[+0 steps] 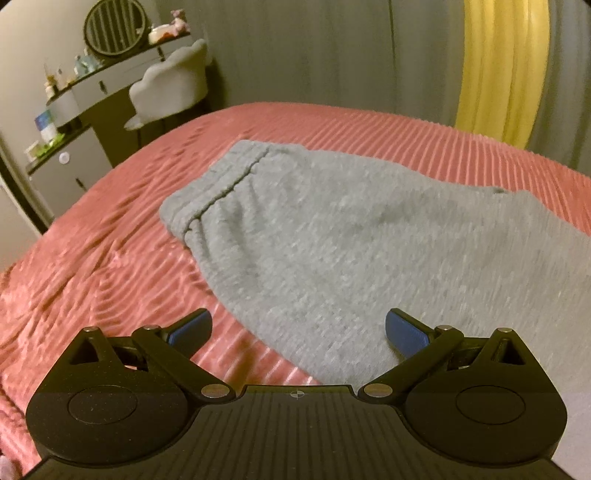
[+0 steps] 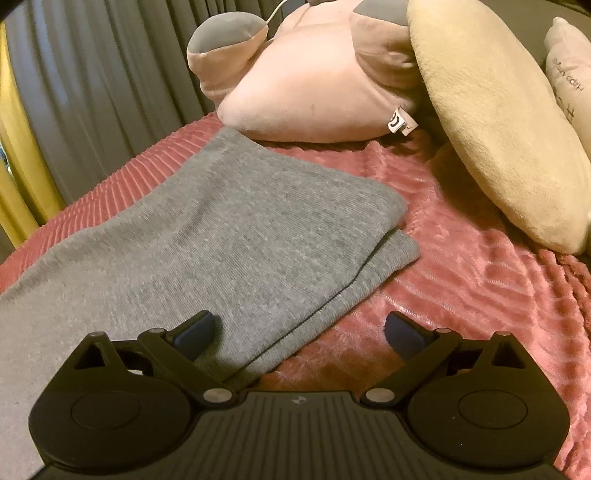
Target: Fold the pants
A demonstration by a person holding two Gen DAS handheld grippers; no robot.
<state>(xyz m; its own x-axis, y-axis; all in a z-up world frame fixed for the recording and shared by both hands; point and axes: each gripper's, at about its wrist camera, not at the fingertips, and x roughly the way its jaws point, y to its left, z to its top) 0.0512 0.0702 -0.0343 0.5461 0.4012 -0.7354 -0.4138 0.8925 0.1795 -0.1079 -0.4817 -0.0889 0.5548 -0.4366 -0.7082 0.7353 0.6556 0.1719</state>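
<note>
On the pink ribbed bedspread [image 1: 92,258], seen from the left wrist cam, the grey pants [image 1: 332,240] lie flat, stretching from the far-left waistband to the near right. The left gripper [image 1: 298,328] hangs just above w/ jaws spread wide, nothing between them. Its right blue pad sits over the fabric, its left pad over bare bedspread, so the pants' near-left edge runs between the two fingers. The waistband [image 1: 218,188] is gathered & elastic, w/ a stitched seam running along it; the knit looks soft & slightly blurred. Behind the bed: a vanity w/ round mirror [image 1: 114,27], a pale chair [image 1: 170,85], grey curtain [image 1: 332,48] & a yellow one [image 1: 498,66].

Right wrist cam: the right gripper [image 2: 299,330] is also wide open, holding nothing. Its left finger is over the pants [image 2: 166,236], its right finger over the bedspread [image 2: 461,280]; the near-right edge of the legs passes between them. The two legs are stacked one on the other, the top one set slightly back so the lower hem [image 2: 399,251] peeks out beyond it. Fabric is smooth, few wrinkles. Past the leg ends: a pink plush pillow [image 2: 314,85] & a cream cushion [image 2: 491,122], both apart from the pants.
</note>
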